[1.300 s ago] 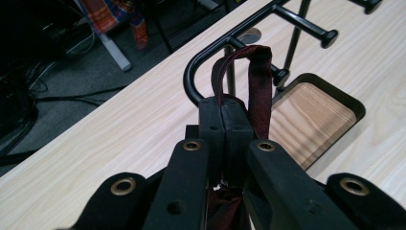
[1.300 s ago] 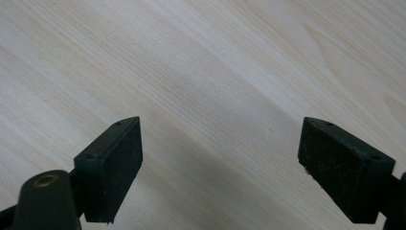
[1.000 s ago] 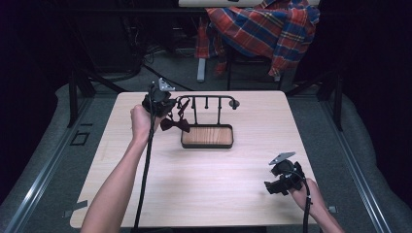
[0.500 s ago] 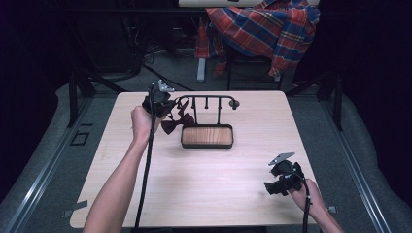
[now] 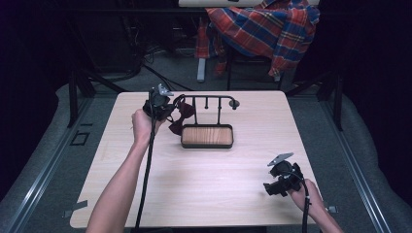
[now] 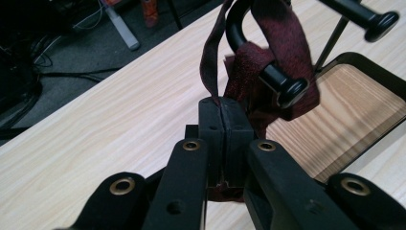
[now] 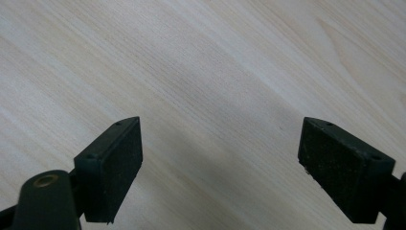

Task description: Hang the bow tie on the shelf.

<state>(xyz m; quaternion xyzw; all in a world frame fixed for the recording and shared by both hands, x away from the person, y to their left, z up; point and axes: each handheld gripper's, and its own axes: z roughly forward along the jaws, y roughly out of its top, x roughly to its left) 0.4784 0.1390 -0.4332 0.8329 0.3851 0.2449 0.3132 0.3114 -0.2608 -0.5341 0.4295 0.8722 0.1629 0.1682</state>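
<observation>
Wooden table [image 5: 194, 194] in a dark room, plaid cloth behind. Left gripper [image 6: 223, 108] is clenched on the dark red bow tie [image 5: 180, 119], whose strap is looped over the left hook of the black rack [image 5: 209, 104] but not let go yet. Since a second ago the tie swung right, closer to the rack. Right gripper [image 7: 220, 163] sits released, near right.

A light wooden counter [image 5: 204, 194] spans the middle of the frame. Beyond its far edge, at upper right, a red-and-blue plaid cloth [image 5: 265, 29] drapes over a chair. Dark cables [image 5: 145, 63] lie on the grey floor [image 5: 170, 80] at upper left.
</observation>
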